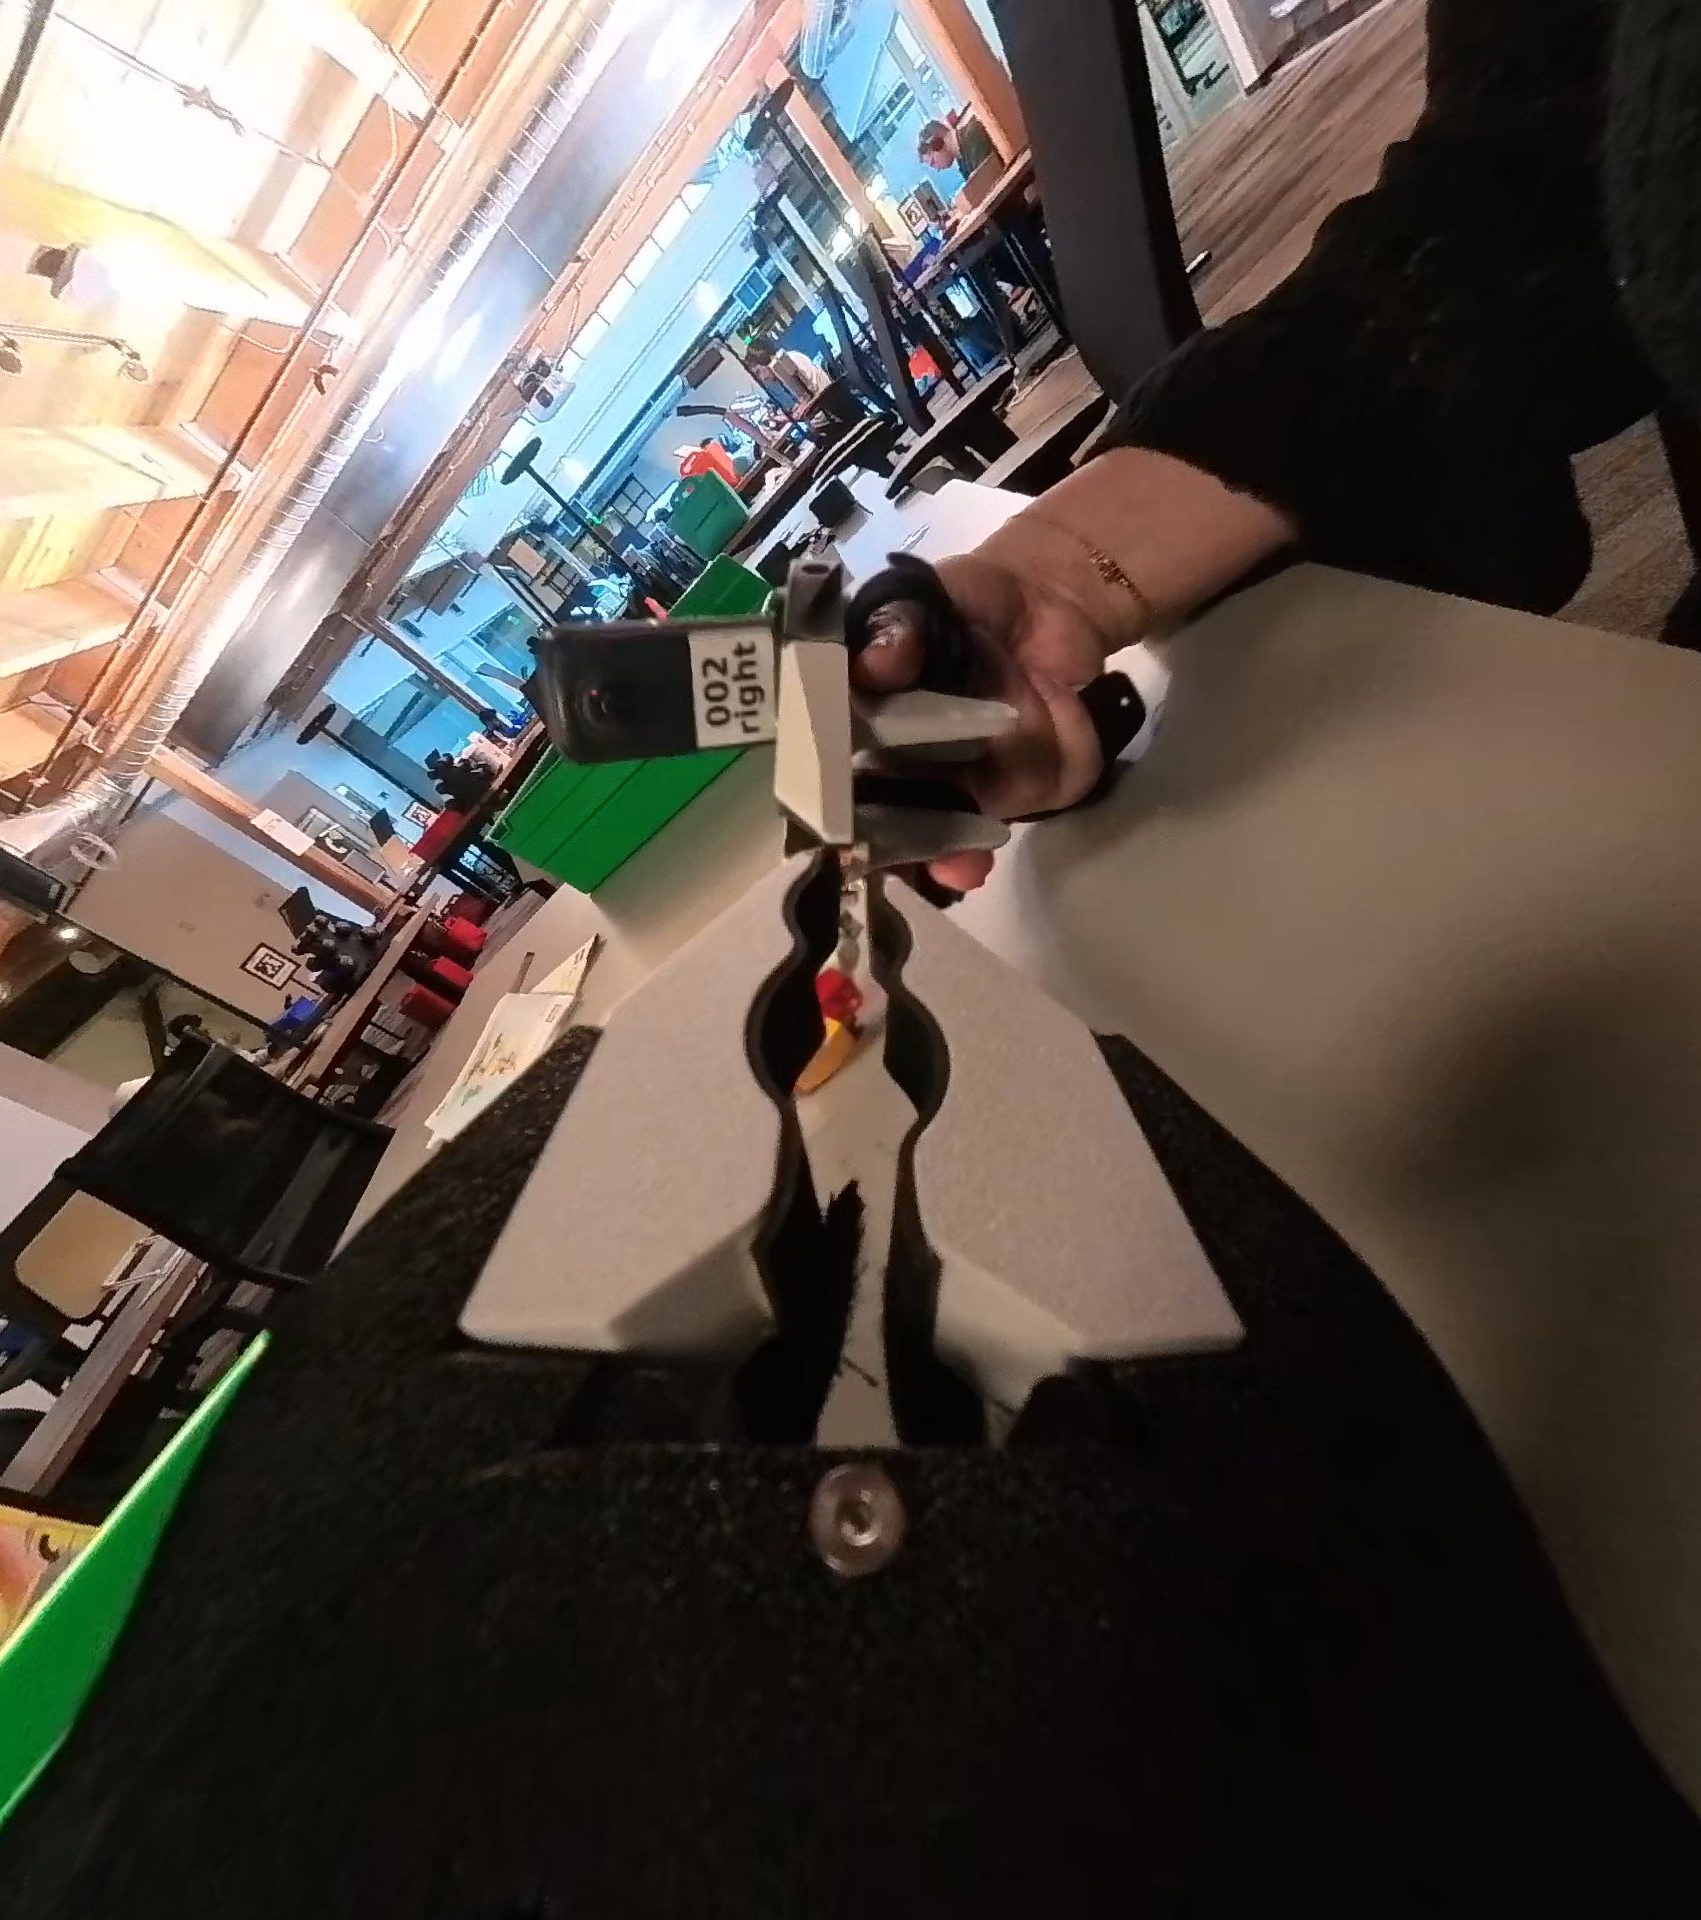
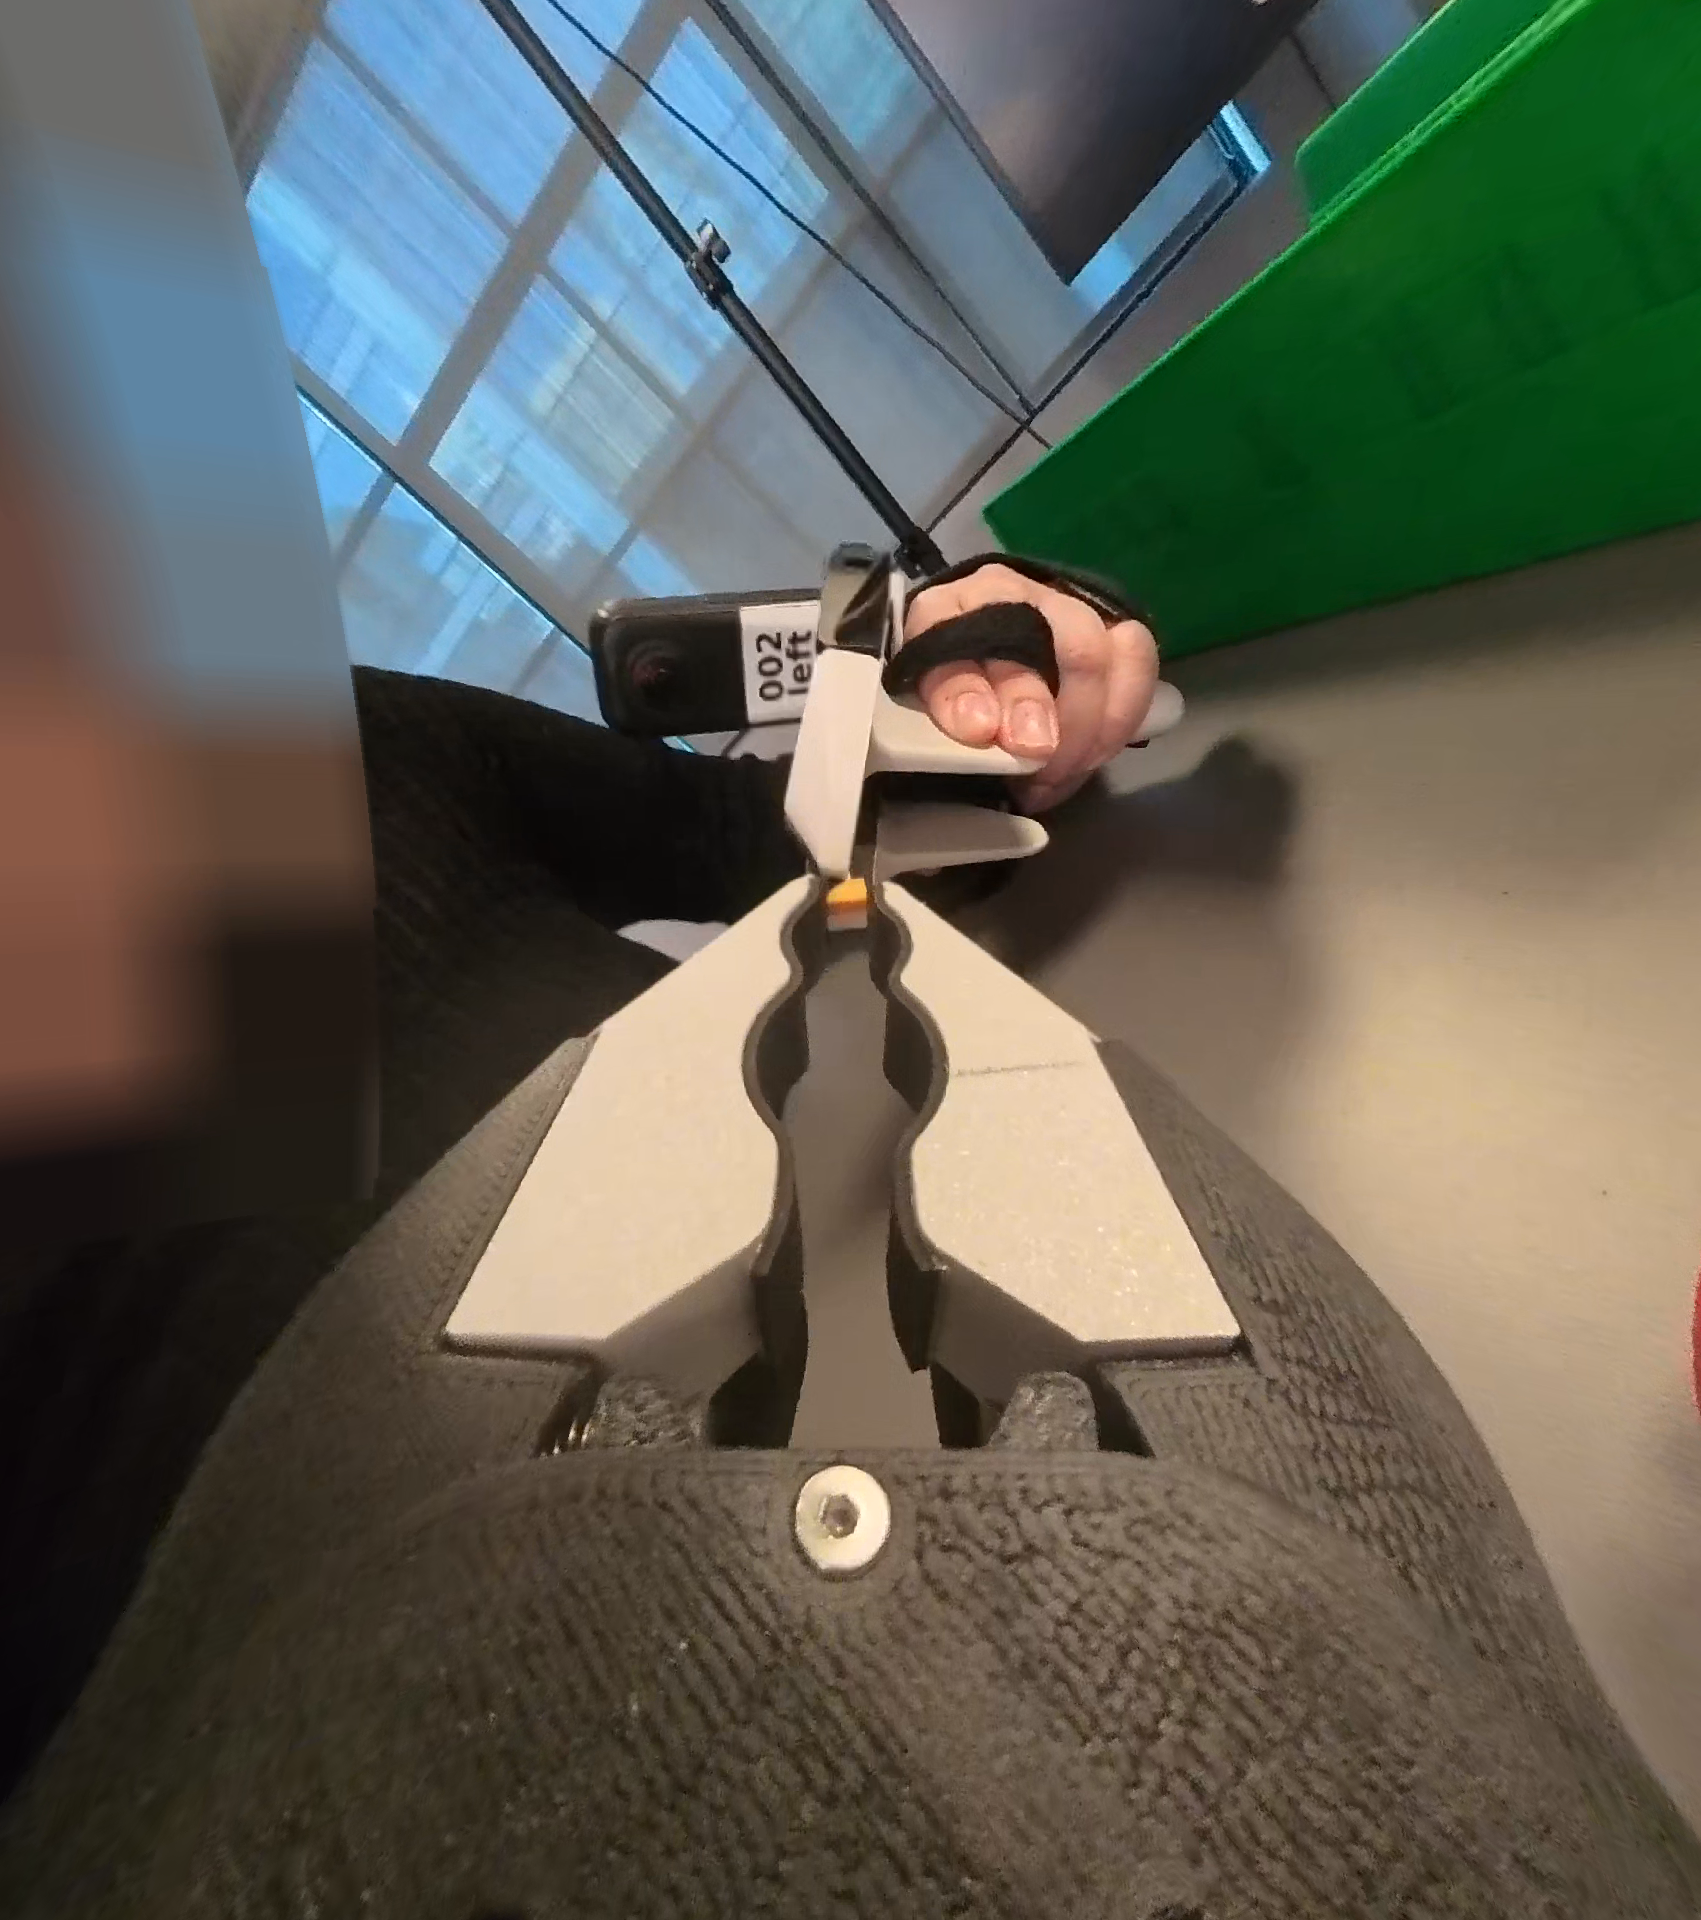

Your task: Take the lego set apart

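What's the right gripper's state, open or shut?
Shut on the small orange piece: the right gripper's fingertips pinch it, facing the left gripper.

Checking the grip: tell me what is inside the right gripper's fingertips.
A small orange lego piece sits pinched between the tips of the right gripper. Its far end is covered where the left gripper meets it.

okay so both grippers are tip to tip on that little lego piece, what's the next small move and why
Probably pull the two grippers slowly straight apart. In the right wrist view the right gripper is pinched on a small orange and grey piece, and the left gripper meets it from the far end. Both seem clamped, so separating should split it.
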The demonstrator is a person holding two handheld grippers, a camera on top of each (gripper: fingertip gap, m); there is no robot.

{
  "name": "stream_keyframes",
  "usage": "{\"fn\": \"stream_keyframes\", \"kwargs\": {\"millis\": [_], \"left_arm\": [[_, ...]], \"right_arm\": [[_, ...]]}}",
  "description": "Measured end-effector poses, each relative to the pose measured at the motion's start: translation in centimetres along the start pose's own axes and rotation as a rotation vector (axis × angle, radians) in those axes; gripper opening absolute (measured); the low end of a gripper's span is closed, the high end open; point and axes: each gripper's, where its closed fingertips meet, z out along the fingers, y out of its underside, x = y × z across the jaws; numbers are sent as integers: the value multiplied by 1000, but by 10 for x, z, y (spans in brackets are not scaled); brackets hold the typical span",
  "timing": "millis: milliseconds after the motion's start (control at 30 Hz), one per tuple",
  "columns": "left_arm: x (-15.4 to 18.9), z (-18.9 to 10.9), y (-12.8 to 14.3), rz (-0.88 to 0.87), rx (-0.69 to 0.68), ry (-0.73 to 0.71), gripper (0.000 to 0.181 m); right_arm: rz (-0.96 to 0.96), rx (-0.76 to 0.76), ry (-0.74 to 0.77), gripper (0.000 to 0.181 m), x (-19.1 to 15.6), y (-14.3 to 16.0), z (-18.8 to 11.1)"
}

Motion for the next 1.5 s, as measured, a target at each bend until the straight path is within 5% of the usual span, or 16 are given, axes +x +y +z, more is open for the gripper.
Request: {"fn": "stream_keyframes", "kwargs": {"millis": [233, 767, 933, 1200, 1367, 1500], "left_arm": [[0, 2, 11, -43, -76, 7, 2], [-5, 2, 10, 73, -120, -39, 0], [29, 9, 28, 174, -208, 82, 0], [-27, -1, 10, -334, -25, -117, 6], [-22, 3, 1, -611, 51, -3, 18], [-19, 4, -2, -700, 73, 46, 5]], "right_arm": [[-288, -16, 174, 5, 9, 0, -4], [-421, 79, 201, 5, 3, -10, -3], [-425, 278, 244, 4, 1, -42, -34], [-574, 158, 297, 5, 4, -26, -16], [-695, 126, 289, 5, -4, -20, -8], [-731, 121, 293, 5, -6, -19, -6]]}}
